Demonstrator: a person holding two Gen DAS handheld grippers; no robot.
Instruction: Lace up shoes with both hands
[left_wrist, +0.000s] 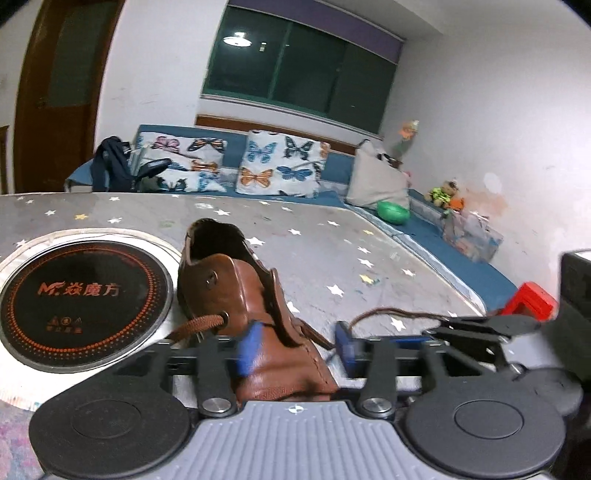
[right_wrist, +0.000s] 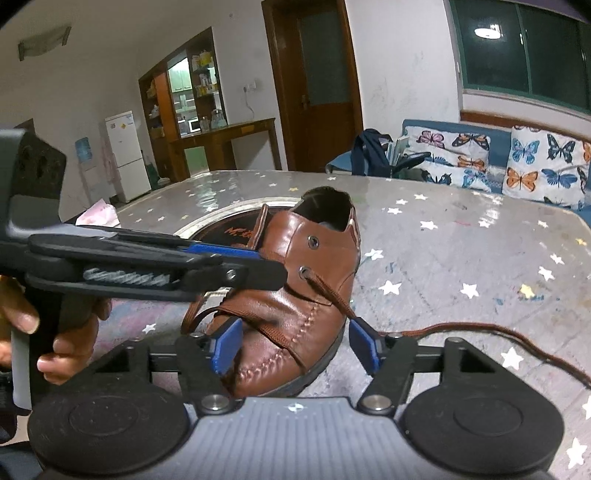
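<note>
Brown leather shoe (right_wrist: 295, 295) sits on the grey star-print table (right_wrist: 461, 236), toe toward both cams, heel opening facing away, right next to a round black cooktop (left_wrist: 79, 299) set into the tabletop. Brown lace (right_wrist: 480, 332) runs thru the lower eyelet on each side; the upper eyelets are bare. One end trails loose across the table past the right gripper's right-hand pad, the other loops down by the toe on the opposite side. Right gripper (right_wrist: 293, 345) is wide open, blue pads (right_wrist: 226, 345) either side of the toe w/ nothing clamped; lace passes close by the right-hand pad but isn't pinched. Left gripper (left_wrist: 295, 349) in its own view also straddles the shoe front, pads spread apart & blurred; seen side-on from the right cam its tips (right_wrist: 258, 266) reach the lace area near the tongue, but can't tell if it's actually got hold of anything. A hand (right_wrist: 55, 332) wraps that gripper's handle at the left edge. Sofa w/ butterfly cushions (left_wrist: 277, 166) behind the table.
</note>
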